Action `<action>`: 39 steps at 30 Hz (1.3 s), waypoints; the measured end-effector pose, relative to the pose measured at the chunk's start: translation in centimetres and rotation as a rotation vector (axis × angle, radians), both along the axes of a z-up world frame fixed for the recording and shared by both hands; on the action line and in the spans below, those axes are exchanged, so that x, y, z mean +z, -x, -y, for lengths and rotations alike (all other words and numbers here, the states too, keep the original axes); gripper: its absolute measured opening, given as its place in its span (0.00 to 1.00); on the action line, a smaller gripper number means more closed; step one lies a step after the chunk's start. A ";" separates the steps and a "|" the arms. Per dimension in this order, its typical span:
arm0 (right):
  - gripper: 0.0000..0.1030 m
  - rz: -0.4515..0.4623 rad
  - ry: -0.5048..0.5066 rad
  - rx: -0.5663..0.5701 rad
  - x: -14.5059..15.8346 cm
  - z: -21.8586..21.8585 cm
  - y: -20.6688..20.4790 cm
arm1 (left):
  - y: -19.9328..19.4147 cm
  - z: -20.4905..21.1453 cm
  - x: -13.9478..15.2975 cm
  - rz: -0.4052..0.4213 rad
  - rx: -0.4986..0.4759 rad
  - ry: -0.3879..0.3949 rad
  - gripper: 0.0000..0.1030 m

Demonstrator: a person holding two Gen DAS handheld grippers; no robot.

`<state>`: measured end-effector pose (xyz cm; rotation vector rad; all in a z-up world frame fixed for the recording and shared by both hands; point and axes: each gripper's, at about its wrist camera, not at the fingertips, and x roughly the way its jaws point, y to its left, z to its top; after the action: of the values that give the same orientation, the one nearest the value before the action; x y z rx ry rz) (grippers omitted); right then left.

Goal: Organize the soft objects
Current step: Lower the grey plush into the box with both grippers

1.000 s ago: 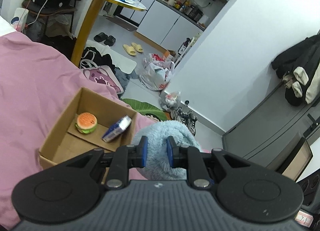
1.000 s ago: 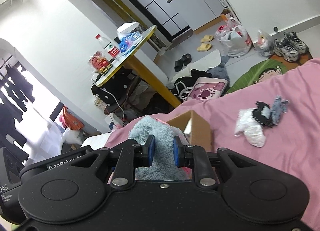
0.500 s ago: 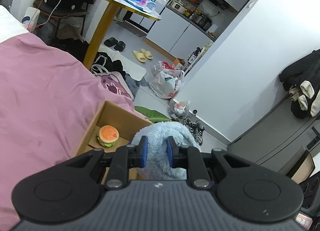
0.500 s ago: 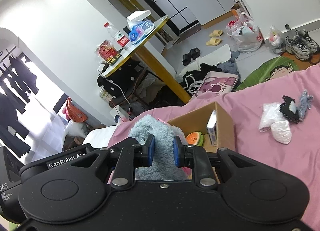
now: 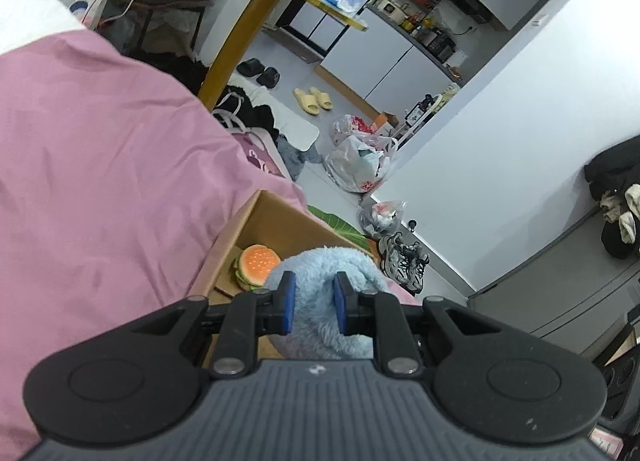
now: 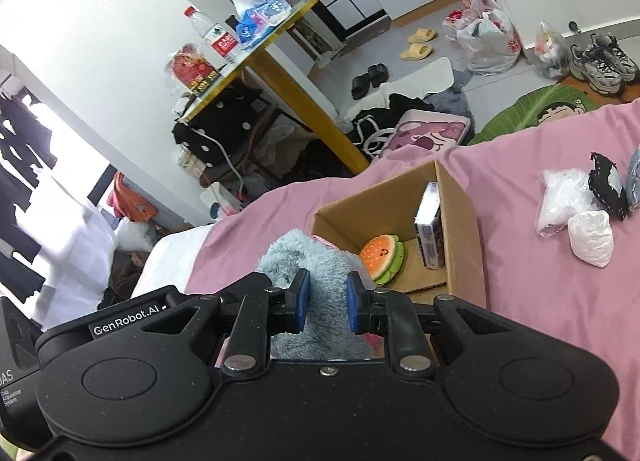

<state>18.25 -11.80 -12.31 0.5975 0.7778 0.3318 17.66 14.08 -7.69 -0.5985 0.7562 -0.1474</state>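
A fluffy light-blue plush cloth [image 5: 324,301] is pinched between the blue pads of my left gripper [image 5: 312,303], which is shut on it. My right gripper [image 6: 325,303] is shut on the same blue plush cloth [image 6: 304,261]. Both hold it just in front of an open cardboard box [image 6: 460,217] on the pink bedspread [image 5: 100,181]. Inside the cardboard box [image 5: 256,217] lie a toy burger [image 5: 256,265] and, in the right wrist view, the toy burger [image 6: 380,257] beside a small blue-and-white packet [image 6: 430,229]. The cloth hides the box's near part.
White plastic-wrapped bundles [image 6: 572,217] and a black soft item [image 6: 606,185] lie on the bedspread right of the box. Beyond the bed's edge stand a yellow-legged round table [image 6: 280,73], bags [image 5: 360,161], slippers [image 5: 312,99] and shoes [image 6: 600,65] on the floor.
Both grippers have carried the blue cloth toward the box and lower; the box now sits closer, right behind the cloth, and its inside shows in the right wrist view. Both grips are unchanged.
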 end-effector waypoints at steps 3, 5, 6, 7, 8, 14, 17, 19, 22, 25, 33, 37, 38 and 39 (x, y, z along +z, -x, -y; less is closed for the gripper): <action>0.19 -0.001 0.008 0.005 -0.6 -0.6 -0.6 | -0.6 -0.1 -0.6 0.002 0.008 -0.021 0.18; 0.19 -0.009 0.022 0.007 -1.0 -1.0 -1.1 | -1.2 -0.1 -1.0 0.001 0.024 -0.033 0.18; 0.18 -0.014 0.027 0.004 -1.1 -1.2 -1.4 | -1.4 -0.1 -1.3 -0.001 0.029 -0.034 0.18; 0.18 -0.019 0.030 0.001 -1.2 -1.4 -1.7 | -1.6 -0.2 -1.6 -0.009 0.032 -0.036 0.18; 0.18 -0.024 0.030 -0.004 -1.4 -1.6 -1.9 | -1.8 -0.3 -1.9 -0.016 0.037 -0.034 0.18; 0.16 -0.065 0.042 -0.018 -2.7 -2.4 -3.1 | -2.3 -0.7 -2.7 -0.021 0.044 -0.052 0.18; 0.15 -0.060 0.056 -0.013 -2.9 -3.2 -3.3 | -2.5 -0.5 -3.0 -0.023 0.027 -0.054 0.18; 0.15 -0.069 0.070 -0.021 -3.2 -3.5 -3.5 | -2.7 -0.6 -3.1 -0.025 0.033 -0.065 0.18; 0.23 -0.119 0.079 -0.031 -4.0 -3.5 -4.0 | -2.7 -1.0 -3.3 -0.032 0.049 -0.060 0.19; 0.25 -0.125 0.066 -0.028 -4.2 -3.2 -3.8 | -2.7 -1.1 -3.4 -0.042 0.053 -0.059 0.19; 0.29 -0.083 0.081 -0.020 -2.2 -2.1 -2.3 | -2.5 -1.3 -2.9 -0.046 0.074 -0.076 0.23; 0.35 -0.072 0.083 -0.015 -1.4 -1.4 -1.4 | -2.0 -0.9 -2.4 -0.049 0.088 -0.116 0.27; 0.38 -0.067 0.088 -0.019 -1.3 -1.1 -1.1 | -1.8 -0.9 -2.2 -0.049 0.092 -0.129 0.32; 0.39 -0.062 0.097 -0.022 -1.1 -0.9 -0.8 | -1.6 -0.8 -2.1 -0.052 0.097 -0.140 0.39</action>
<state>19.07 -10.86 -13.37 0.5268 0.8415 0.2548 19.31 14.90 -9.81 -0.5056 0.7795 0.0103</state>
